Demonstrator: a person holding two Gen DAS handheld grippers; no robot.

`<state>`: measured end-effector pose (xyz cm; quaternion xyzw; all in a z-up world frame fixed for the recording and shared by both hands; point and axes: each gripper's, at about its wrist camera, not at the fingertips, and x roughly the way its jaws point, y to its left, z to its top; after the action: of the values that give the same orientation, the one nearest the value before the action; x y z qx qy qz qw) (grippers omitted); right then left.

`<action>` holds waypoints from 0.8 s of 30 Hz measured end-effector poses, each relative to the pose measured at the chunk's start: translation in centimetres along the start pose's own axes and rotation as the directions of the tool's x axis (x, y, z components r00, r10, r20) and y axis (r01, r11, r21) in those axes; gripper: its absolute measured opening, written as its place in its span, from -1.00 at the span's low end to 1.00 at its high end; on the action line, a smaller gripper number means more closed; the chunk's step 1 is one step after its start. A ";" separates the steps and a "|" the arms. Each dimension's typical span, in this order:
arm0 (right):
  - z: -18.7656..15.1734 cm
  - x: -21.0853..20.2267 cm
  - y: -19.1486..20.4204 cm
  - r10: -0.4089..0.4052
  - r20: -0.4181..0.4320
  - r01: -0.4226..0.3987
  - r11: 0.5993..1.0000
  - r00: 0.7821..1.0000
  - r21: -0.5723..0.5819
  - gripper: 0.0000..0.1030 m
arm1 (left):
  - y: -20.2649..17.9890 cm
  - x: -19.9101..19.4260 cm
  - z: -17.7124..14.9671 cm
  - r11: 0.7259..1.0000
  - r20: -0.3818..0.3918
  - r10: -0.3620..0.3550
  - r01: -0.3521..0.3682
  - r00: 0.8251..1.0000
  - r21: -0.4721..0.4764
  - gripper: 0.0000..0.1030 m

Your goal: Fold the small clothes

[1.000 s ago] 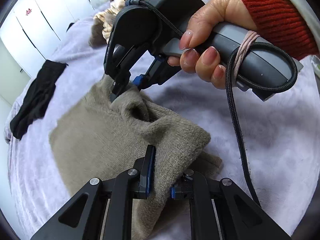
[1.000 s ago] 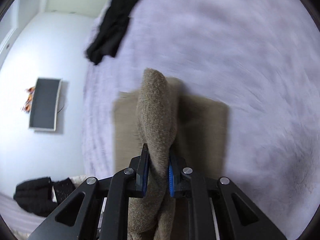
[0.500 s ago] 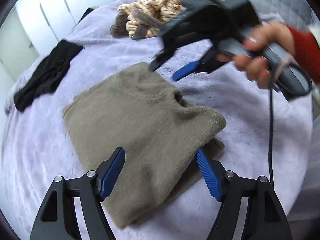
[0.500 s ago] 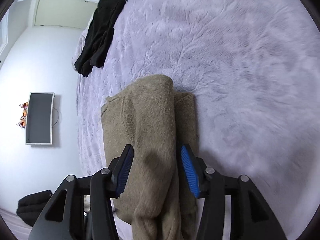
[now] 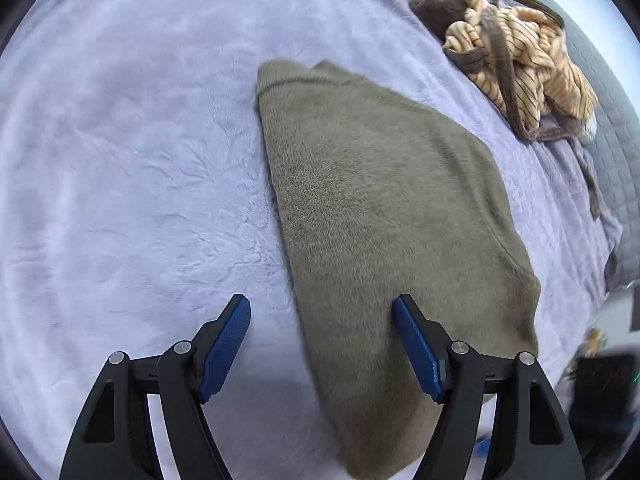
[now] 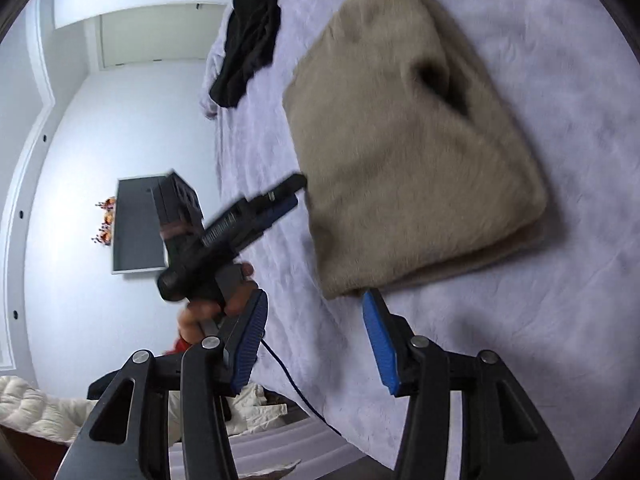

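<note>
Now both hand-held grippers, left [image 5: 322,344] and right [image 6: 316,338], gape wide and hold nothing, leaving the folded taupe sweater [image 5: 384,216] flat on the bed [image 5: 132,160].

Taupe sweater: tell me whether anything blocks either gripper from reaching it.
Nothing visible does. The open left gripper already straddles the taupe sweater edge. The open right gripper hovers just short of its corner, only bare lavender blanket between.

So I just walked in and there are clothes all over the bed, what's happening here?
A person with a handheld gripper in each hand is folding clothes. The taupe sweater lies folded on the lavender blanket. Both the left gripper and right gripper are open, holding nothing. A black garment and a striped pile wait.
</note>
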<state>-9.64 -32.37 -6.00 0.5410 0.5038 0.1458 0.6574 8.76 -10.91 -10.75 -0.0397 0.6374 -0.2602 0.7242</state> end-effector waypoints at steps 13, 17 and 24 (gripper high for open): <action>-0.4 8.3 1.2 0.050 0.129 -0.056 0.997 0.990 0.044 -0.81 | 0.0 -2.0 0.8 0.992 0.041 0.035 -0.039 0.999 0.118 0.45; -1.1 10.2 0.5 -0.054 0.110 0.051 0.998 0.992 0.033 -0.81 | 0.1 -1.0 0.1 0.984 0.022 0.088 -0.090 0.996 0.152 0.45; -3.2 9.7 -0.3 -0.187 -0.021 0.188 0.982 0.982 0.021 -0.72 | -1.3 -3.6 -0.7 0.974 0.078 0.110 -0.123 0.991 0.190 0.45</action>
<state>-8.02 -23.46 -10.84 0.4972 0.5602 0.0827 0.6573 7.53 -10.28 -7.10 0.0602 0.5854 -0.2769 0.7597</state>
